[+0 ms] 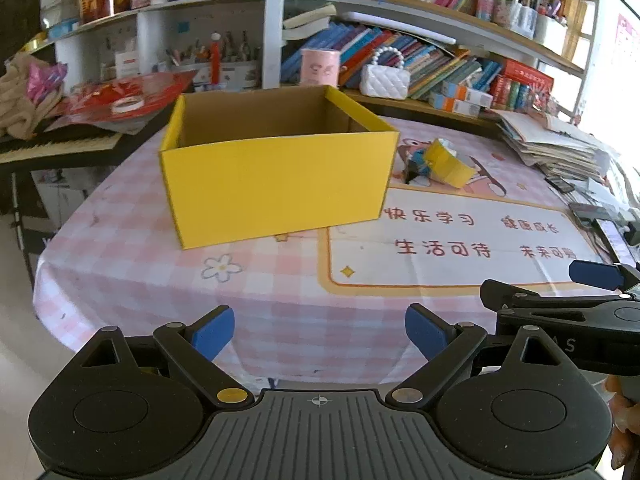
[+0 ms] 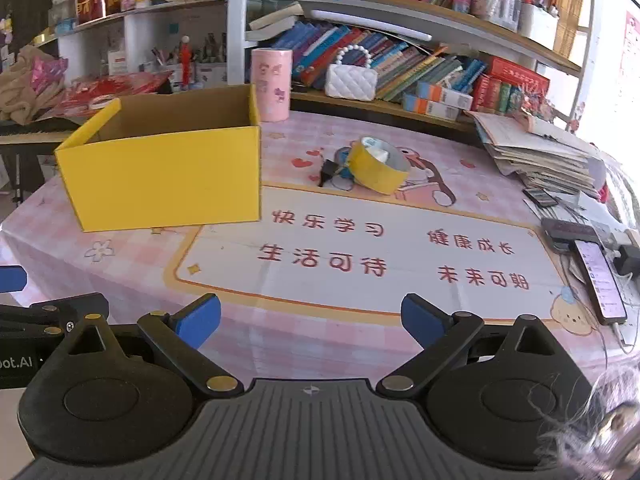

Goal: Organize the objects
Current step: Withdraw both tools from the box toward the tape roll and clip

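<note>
An open yellow cardboard box (image 1: 276, 180) stands on the pink checked tablecloth (image 1: 132, 280); it also shows in the right wrist view (image 2: 164, 180). To its right lies a yellow tape roll (image 2: 380, 170), also in the left wrist view (image 1: 446, 166), with a black binder clip (image 2: 329, 171) and small blue items beside it. My left gripper (image 1: 320, 332) is open and empty near the table's front edge. My right gripper (image 2: 312, 320) is open and empty, to the right of the left one. The box's inside is mostly hidden.
A pink cylinder (image 2: 272, 84) stands behind the box. A white quilted purse (image 2: 351, 82) and books fill the shelf behind. A stack of papers (image 2: 536, 156), a phone (image 2: 600, 280) and cables lie at the right edge. A keyboard (image 1: 56, 146) sits left.
</note>
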Available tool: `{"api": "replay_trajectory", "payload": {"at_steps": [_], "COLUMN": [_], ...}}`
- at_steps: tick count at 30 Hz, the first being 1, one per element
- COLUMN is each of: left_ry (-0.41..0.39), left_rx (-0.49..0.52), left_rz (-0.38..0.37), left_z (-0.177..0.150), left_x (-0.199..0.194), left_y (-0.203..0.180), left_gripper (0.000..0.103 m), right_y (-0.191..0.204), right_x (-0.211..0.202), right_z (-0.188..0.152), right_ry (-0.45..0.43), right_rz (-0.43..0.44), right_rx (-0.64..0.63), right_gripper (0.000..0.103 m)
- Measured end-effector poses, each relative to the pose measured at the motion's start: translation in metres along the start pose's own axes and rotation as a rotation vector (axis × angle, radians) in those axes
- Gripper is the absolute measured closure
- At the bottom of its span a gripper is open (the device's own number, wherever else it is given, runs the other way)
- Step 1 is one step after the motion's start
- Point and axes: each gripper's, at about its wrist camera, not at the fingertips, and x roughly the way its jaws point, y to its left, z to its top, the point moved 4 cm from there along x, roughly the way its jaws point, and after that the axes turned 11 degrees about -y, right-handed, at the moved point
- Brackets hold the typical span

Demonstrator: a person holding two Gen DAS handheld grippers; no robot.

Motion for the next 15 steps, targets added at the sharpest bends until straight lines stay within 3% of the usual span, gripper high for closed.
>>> {"api": "replay_trajectory", "payload": {"at_steps": [15], "left_ry": [0.025], "left_rx": [0.049], "left_rz": [-0.073], "left_z": [0.018], "left_x": [0.045], "left_y": [-0.053], "left_gripper": [0.009], "right_y": [-0.057], "right_x": [0.025], "right_z": [0.004], "right_ry": [0.028], "right_rz": [-0.080], "right_rx": [0.041], "right_gripper": [0.005]}}
